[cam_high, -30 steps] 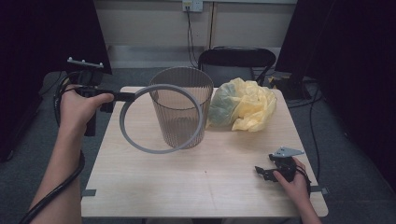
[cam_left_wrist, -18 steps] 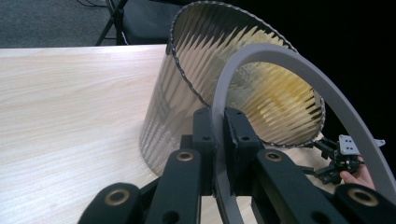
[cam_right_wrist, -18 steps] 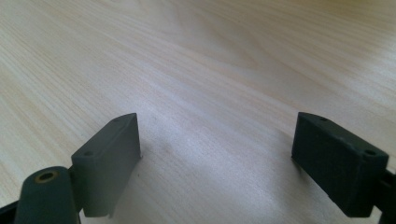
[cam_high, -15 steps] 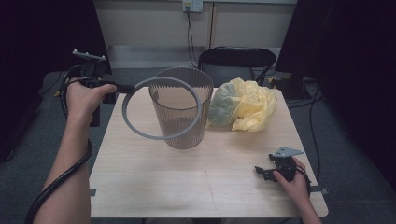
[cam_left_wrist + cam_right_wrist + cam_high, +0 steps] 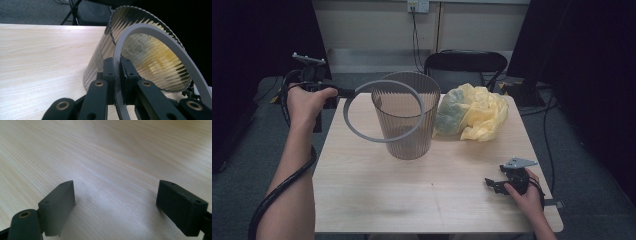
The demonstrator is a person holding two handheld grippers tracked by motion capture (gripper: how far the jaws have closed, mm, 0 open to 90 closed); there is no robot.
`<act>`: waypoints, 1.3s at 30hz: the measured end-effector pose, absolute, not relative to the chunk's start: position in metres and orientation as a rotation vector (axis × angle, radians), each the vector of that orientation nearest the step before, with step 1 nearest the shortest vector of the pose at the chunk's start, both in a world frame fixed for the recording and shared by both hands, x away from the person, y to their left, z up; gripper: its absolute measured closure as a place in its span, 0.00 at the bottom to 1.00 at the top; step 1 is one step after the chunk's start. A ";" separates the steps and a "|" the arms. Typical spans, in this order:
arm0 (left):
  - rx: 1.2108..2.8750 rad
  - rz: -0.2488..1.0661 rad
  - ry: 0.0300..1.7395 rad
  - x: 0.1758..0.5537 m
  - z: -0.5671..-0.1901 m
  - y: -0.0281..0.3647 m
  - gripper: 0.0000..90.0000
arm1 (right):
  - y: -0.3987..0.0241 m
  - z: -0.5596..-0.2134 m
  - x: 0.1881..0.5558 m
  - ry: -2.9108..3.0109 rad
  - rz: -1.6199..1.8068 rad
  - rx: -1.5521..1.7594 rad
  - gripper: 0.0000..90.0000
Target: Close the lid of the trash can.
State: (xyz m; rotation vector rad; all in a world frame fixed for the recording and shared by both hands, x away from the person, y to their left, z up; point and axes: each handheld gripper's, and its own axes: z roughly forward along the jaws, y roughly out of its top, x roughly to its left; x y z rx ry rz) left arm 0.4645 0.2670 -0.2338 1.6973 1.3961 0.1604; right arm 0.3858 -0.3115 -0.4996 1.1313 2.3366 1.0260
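My left gripper (image 5: 346,93) is held off the table's far left corner, shut on the edge of a grey plastic ring (image 5: 354,127). The ring hangs tilted in front of and partly over the mouth of a ribbed translucent bin (image 5: 408,135) that stands upright mid-table. In the left gripper view the jaws of that gripper (image 5: 117,72) pinch the ring (image 5: 160,32), with the bin (image 5: 150,57) right behind it. My right gripper (image 5: 492,184) rests near the front right of the table, open. Its own view shows that gripper (image 5: 116,202) wide apart over bare wood.
A crumpled yellow plastic bag (image 5: 472,112) lies at the back right of the wooden table (image 5: 412,200), next to the bin. A black chair (image 5: 464,62) stands behind the table's far edge. A cable trails from the left hand down along the forearm.
The left hand has carried the ring away from the person and slightly right, toward the bin's rim, and the ring lies flatter. The right gripper has stayed put.
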 end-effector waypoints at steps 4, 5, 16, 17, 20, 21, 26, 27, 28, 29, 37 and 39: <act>1.691 0.178 1.400 0.466 -0.232 0.266 0.93 | -0.311 -0.500 0.386 2.337 1.026 1.132 0.16; 1.685 0.179 1.406 0.466 -0.233 0.266 0.93 | -0.311 -0.500 0.386 2.337 1.026 1.131 0.16; 1.644 0.228 1.457 0.474 -0.233 0.257 0.93 | -0.311 -0.500 0.386 2.337 1.026 1.132 0.16; 1.642 0.231 1.459 0.475 -0.233 0.256 0.93 | -0.311 -0.500 0.386 2.337 1.026 1.132 0.16; 1.622 0.250 1.474 0.477 -0.233 0.252 0.93 | -0.311 -0.500 0.386 2.337 1.026 1.131 0.16; 1.623 0.249 1.476 0.478 -0.233 0.251 0.93 | -0.311 -0.500 0.386 2.337 1.026 1.132 0.16; 1.618 0.263 1.479 0.483 -0.235 0.247 0.93 | -0.311 -0.500 0.386 2.336 1.026 1.132 0.16; 1.608 0.265 1.481 0.484 -0.235 0.246 0.93 | -0.311 -0.500 0.386 2.337 1.026 1.132 0.16; 1.605 0.265 1.479 0.485 -0.235 0.246 0.93 | -0.311 -0.500 0.386 2.336 1.026 1.131 0.16; 1.604 0.265 1.479 0.486 -0.236 0.246 0.93 | -0.311 -0.500 0.386 2.337 1.026 1.132 0.16; 1.586 0.255 1.487 0.496 -0.244 0.241 0.93 | -0.311 -0.500 0.386 2.337 1.026 1.132 0.16; 1.580 0.254 1.490 0.499 -0.244 0.239 0.93 | -0.311 -0.500 0.386 2.337 1.026 1.132 0.16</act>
